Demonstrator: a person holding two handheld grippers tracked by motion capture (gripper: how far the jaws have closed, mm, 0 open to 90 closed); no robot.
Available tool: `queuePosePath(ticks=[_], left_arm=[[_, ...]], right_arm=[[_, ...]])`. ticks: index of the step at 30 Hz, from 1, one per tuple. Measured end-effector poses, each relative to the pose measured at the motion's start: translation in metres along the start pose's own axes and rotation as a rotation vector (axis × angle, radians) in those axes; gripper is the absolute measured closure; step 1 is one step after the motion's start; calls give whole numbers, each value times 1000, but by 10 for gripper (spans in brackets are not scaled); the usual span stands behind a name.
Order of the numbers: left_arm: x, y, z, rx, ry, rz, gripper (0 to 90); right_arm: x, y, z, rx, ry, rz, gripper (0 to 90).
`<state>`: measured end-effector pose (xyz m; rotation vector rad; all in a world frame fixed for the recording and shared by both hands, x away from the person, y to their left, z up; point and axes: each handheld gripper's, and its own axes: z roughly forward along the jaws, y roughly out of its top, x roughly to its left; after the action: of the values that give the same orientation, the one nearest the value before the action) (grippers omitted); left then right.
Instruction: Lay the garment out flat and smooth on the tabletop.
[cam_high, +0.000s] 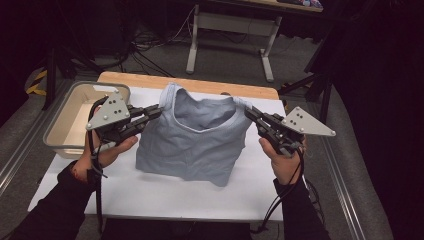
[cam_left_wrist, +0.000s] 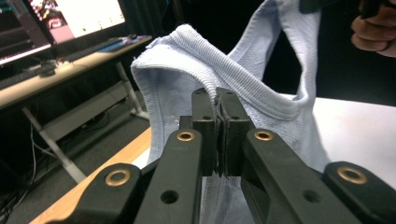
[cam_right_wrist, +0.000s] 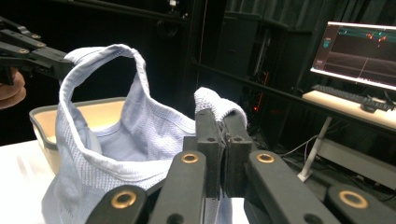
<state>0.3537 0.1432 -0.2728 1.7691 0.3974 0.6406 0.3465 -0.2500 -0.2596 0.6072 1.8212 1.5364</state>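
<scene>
two grippers hold one pale blue sleeveless top (cam_high: 192, 140) up between them over a white worktop (cam_high: 150, 195). at the far left of the high view a beige plastic bin (cam_high: 65, 120) sits on the worktop's left edge, partly behind the left gripper (cam_high: 154, 113). that gripper, carried in the person's left hand (cam_high: 107, 150) with its grey three-cornered plate on top, reaches rightward to the top's left shoulder strap. in the left gripper view its fingers (cam_left_wrist: 205, 135) are clenched on the ribbed edge of the strap, a thin fold of fabric caught between the two pads and the cloth rising above them.

the top hangs spread between the two straps, its neckline open and sagging in the middle, its lower hem resting crumpled on the worktop near the person's side. a strip of bare wood (cam_high: 150, 80) shows along the worktop's far edge, beyond the white cover.

on the right, the right gripper (cam_high: 249, 114), held in the person's right hand (cam_high: 285, 160), reaches leftward to the other strap. in the right gripper view its fingers (cam_right_wrist: 208, 140) are pressed together on a bunched bit of the strap, which pokes up over the tips. a black cable (cam_high: 287, 195) trails down from this gripper past the wrist. behind, across the floor, stands a desk (cam_high: 235, 25) on light metal legs, and a lit monitor (cam_right_wrist: 357, 53) shows on it.
</scene>
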Motion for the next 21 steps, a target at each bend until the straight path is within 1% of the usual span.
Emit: queuePosePath(ticks=[6,8,9,10,11,13,15,18,21], left_arm=[[-14,5,-13,-20,-3,9,873],[-19,5,-16,-30,-14,12,872],[-19,5,-16,-30,-14,12,873],[-23,6,-17,-35,-14,20,873],[-24,6,-17,-32,-15,22,873],[-24,3,-12,-25,-15,5,872],[-23,-1,-6,-11,-12,-5,872],[-20,-9,6,16,-3,-10,872],[-13,-20,21,52,3,-37,872]], right_arm=[[8,13,-9,-12,5,-26,876],[10,17,-12,-18,8,-29,875],[12,19,-14,-20,12,-32,876],[14,21,-16,-24,12,-36,875],[15,22,-17,-30,9,-41,875],[18,23,-17,-32,11,-47,875],[19,23,-13,-18,8,-48,875],[17,17,-4,13,10,-39,875],[11,5,11,55,6,-21,874]])
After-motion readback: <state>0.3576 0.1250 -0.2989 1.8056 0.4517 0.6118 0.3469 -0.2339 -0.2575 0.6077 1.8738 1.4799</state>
